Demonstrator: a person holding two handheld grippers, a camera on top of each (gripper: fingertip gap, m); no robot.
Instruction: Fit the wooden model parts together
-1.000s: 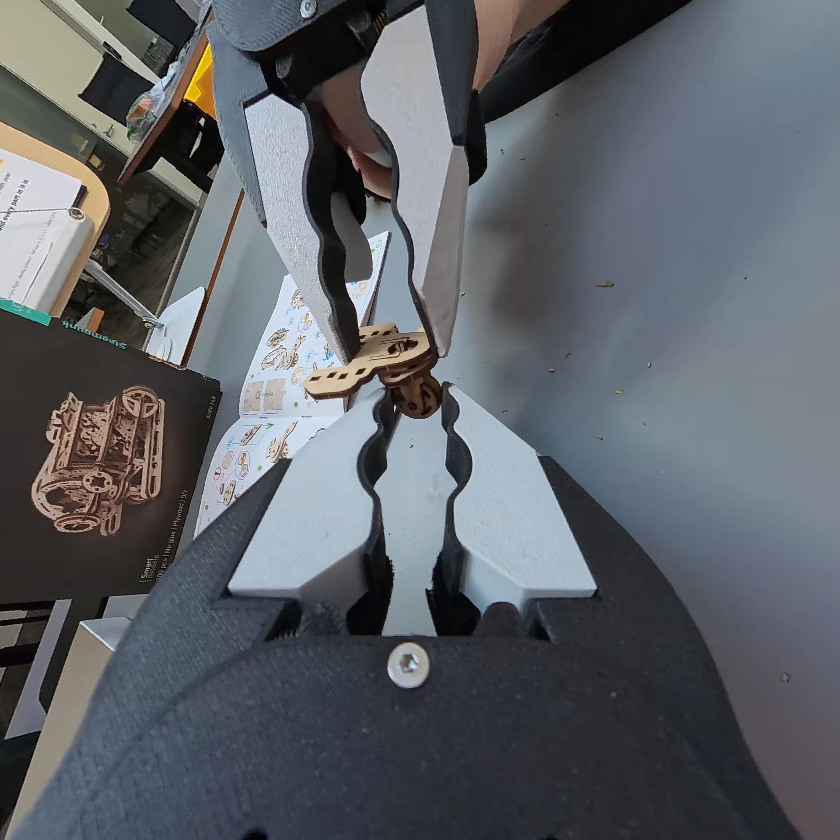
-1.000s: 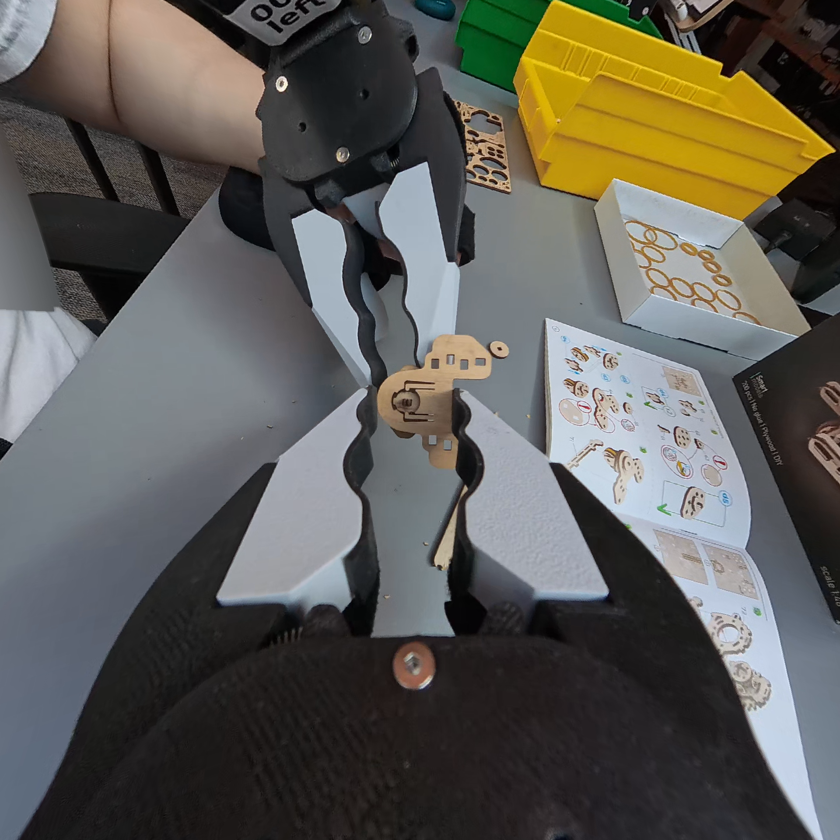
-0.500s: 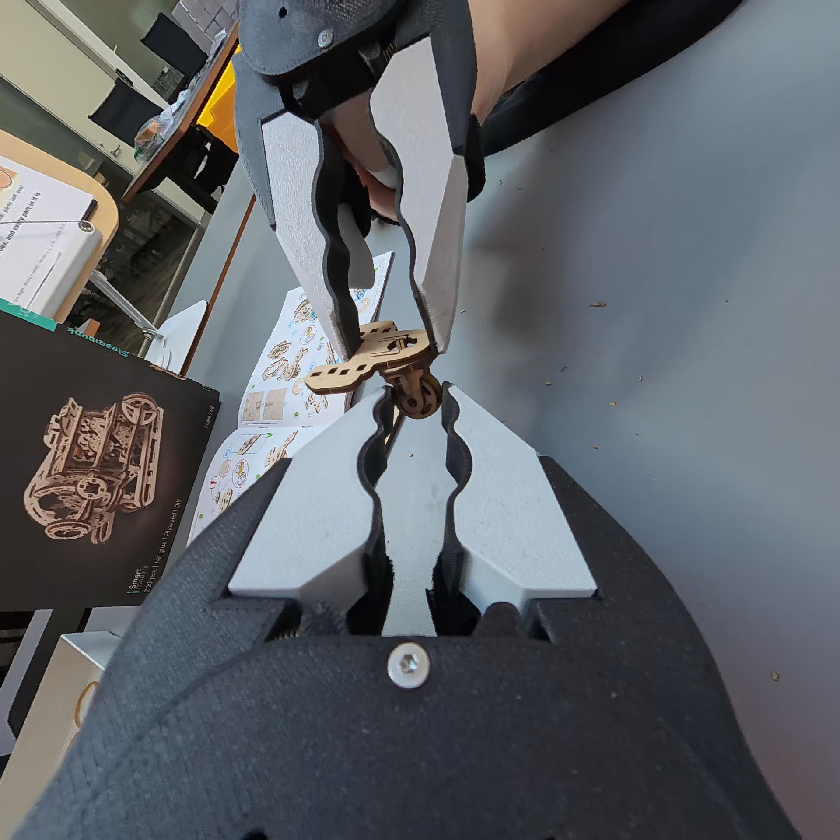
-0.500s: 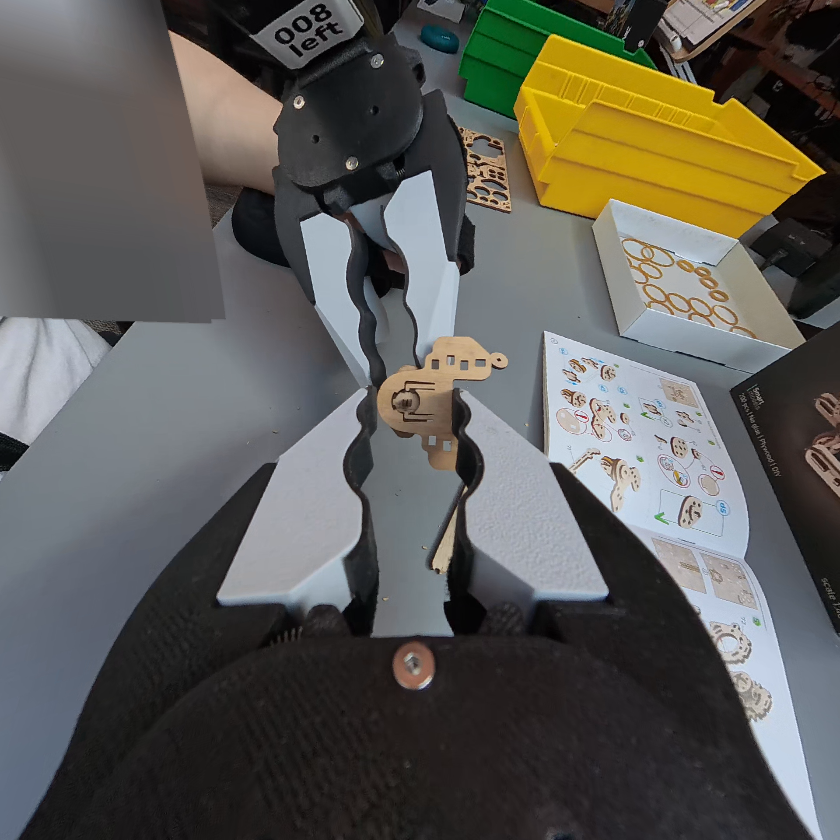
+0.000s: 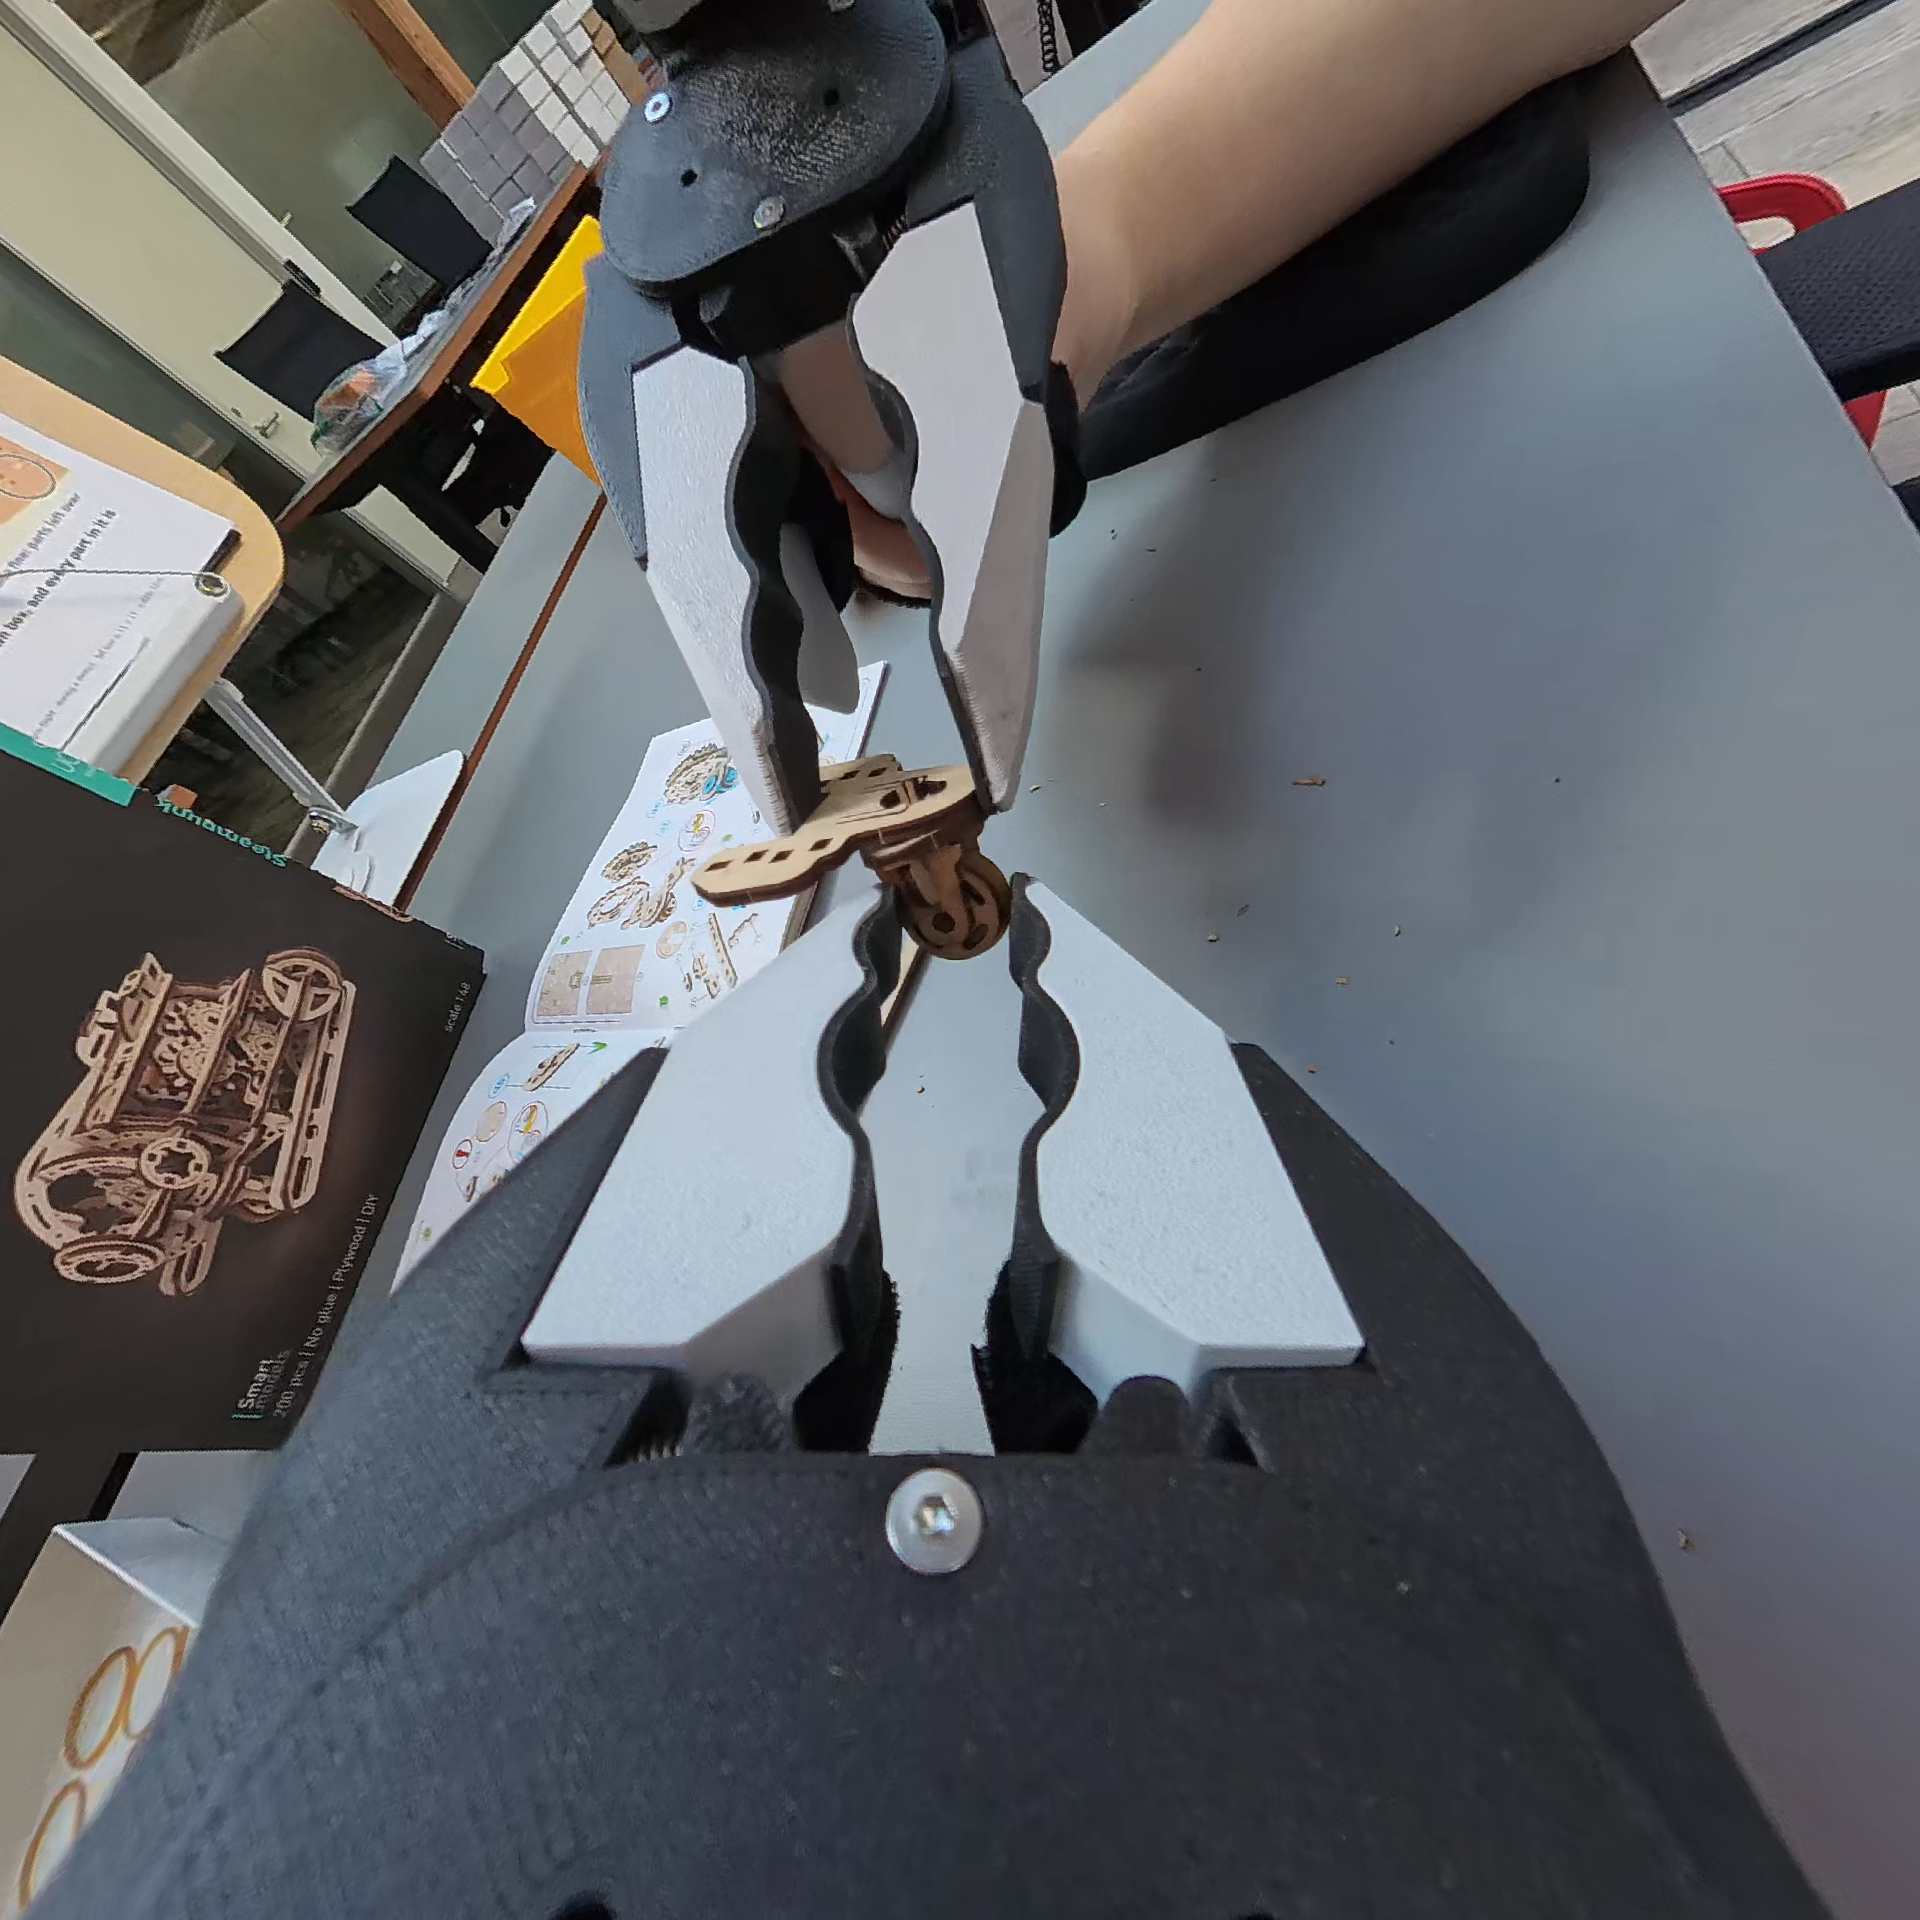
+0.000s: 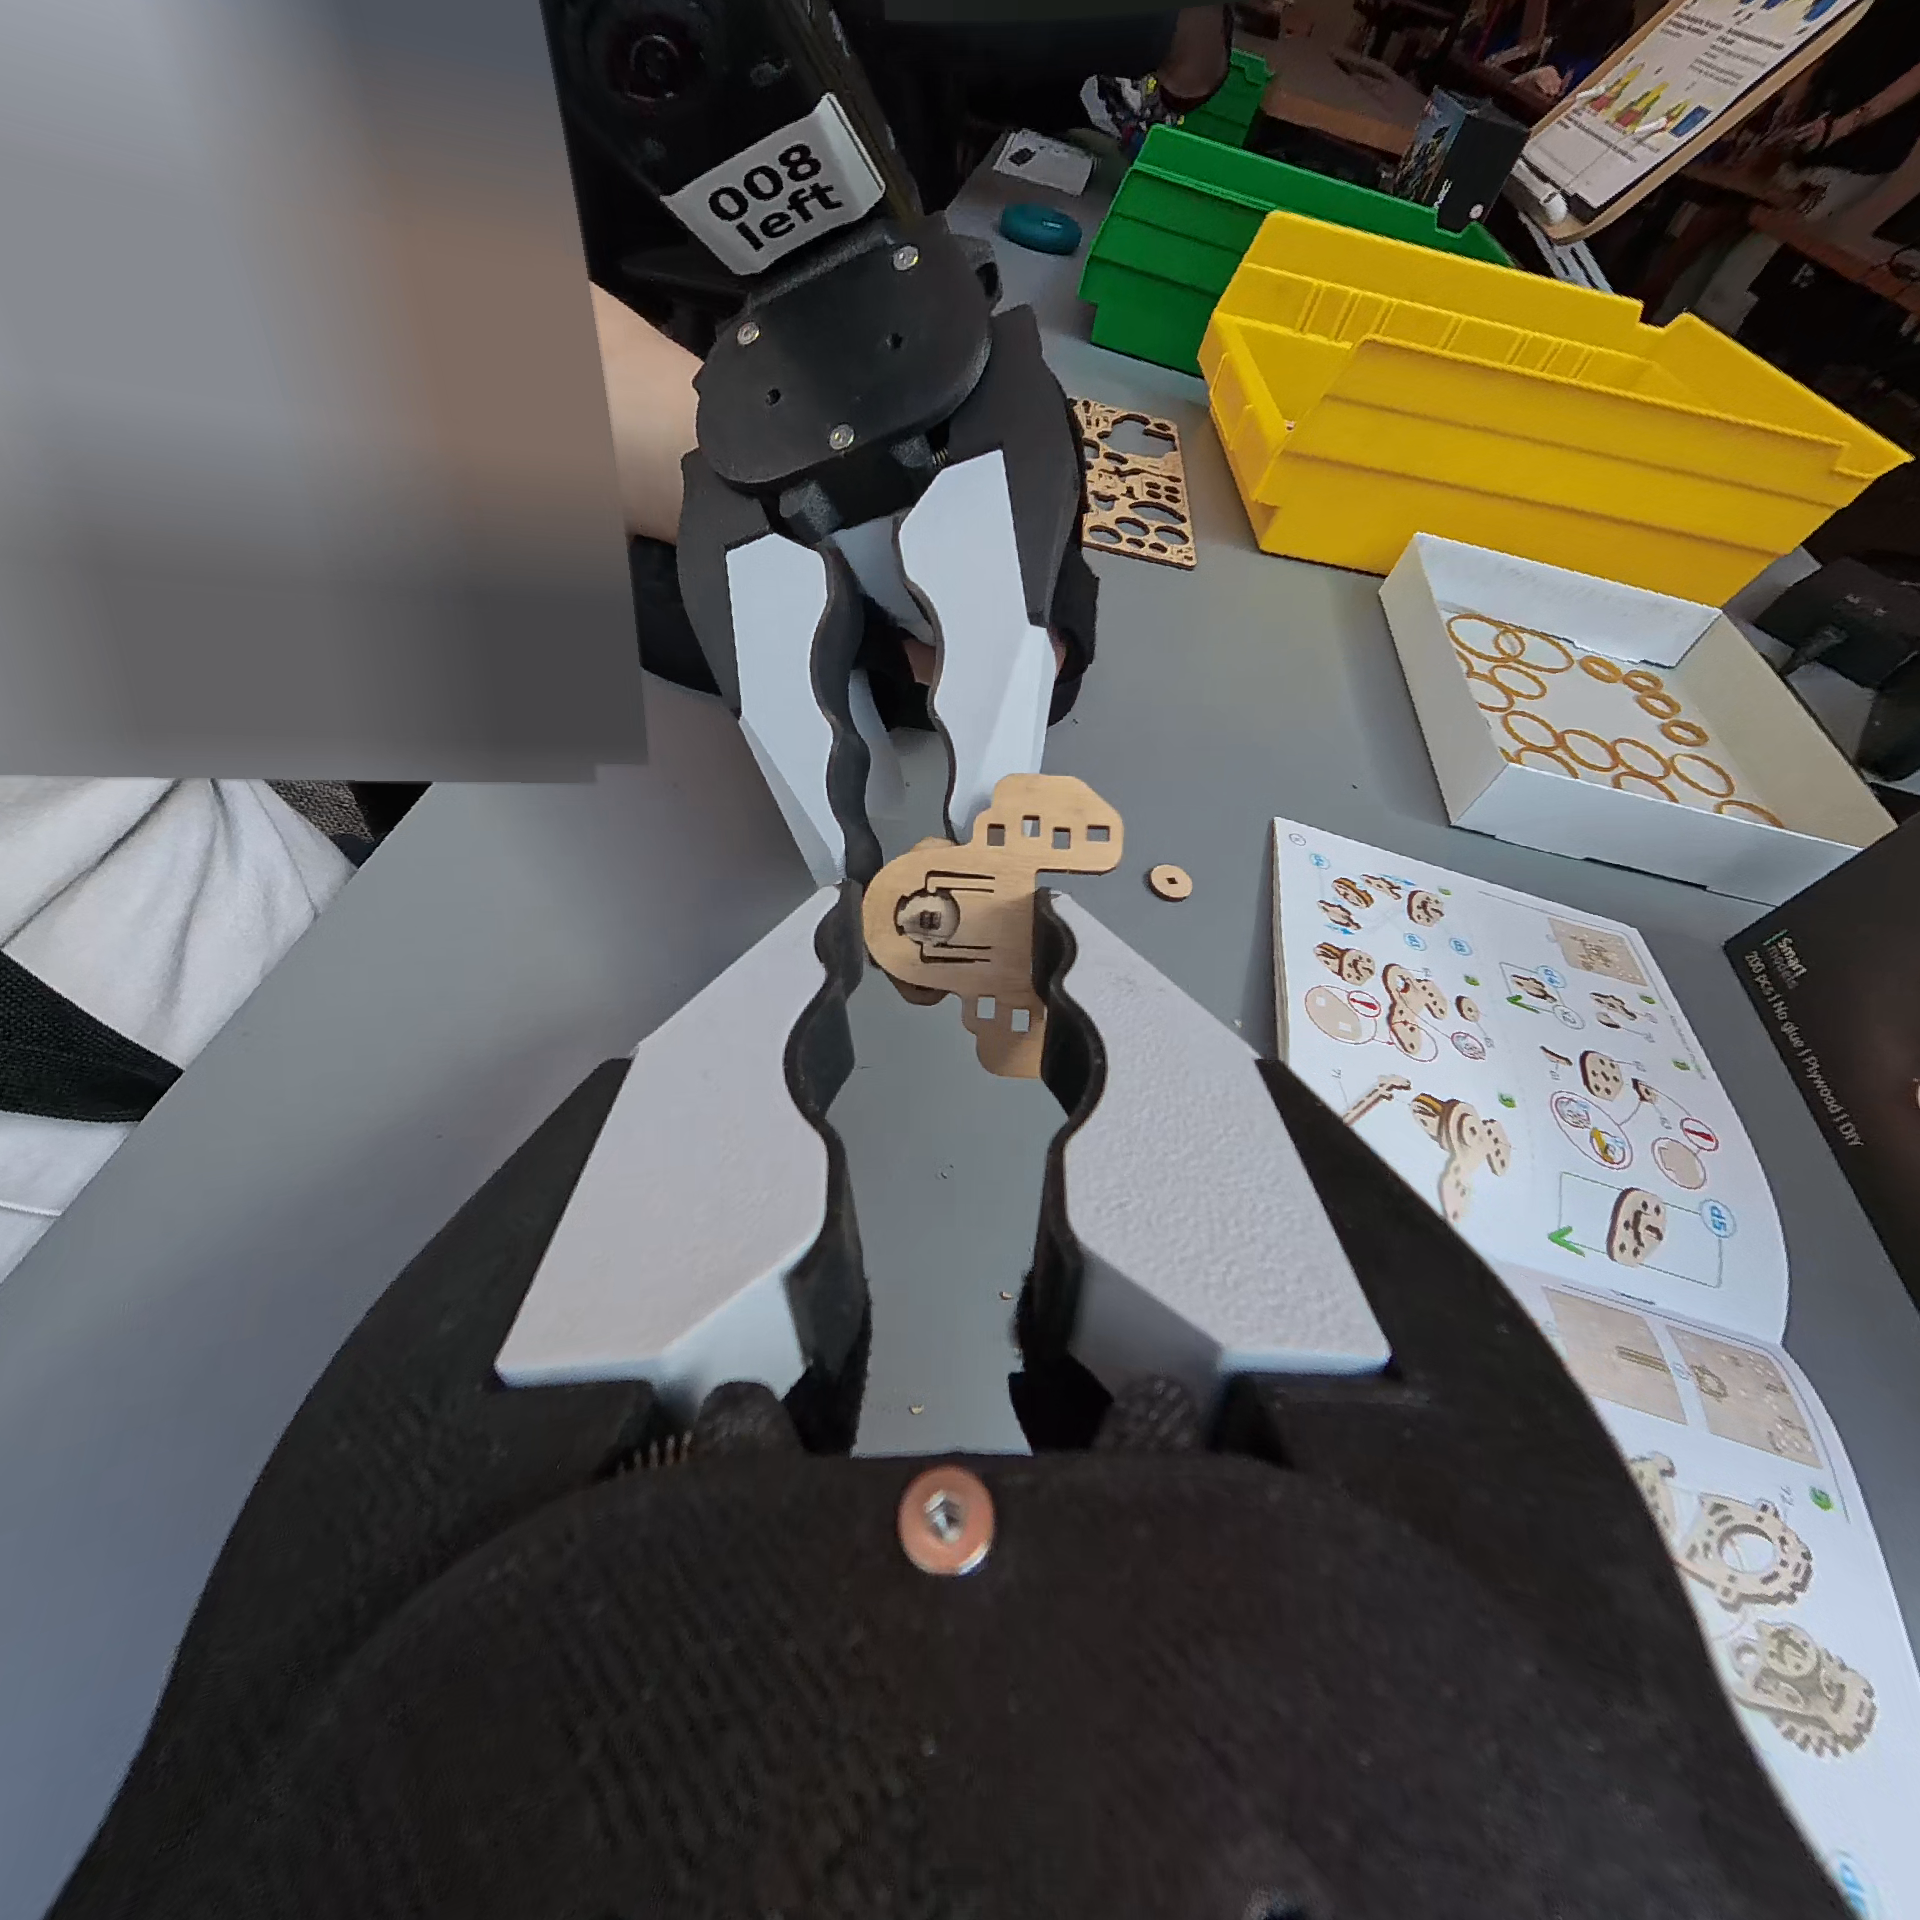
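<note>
Mid-fit, frame centre: right gripper (image 6: 940,920) clenched on wooden plate (image 6: 982,914), left gripper (image 5: 948,899) clenched on small wheel (image 5: 954,914); next prob. press wheel home w/ axes aligned.

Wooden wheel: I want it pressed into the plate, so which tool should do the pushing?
Probably left. The left tool pinches the wheel under the plate, which the right tool clamps by its edges.
</note>
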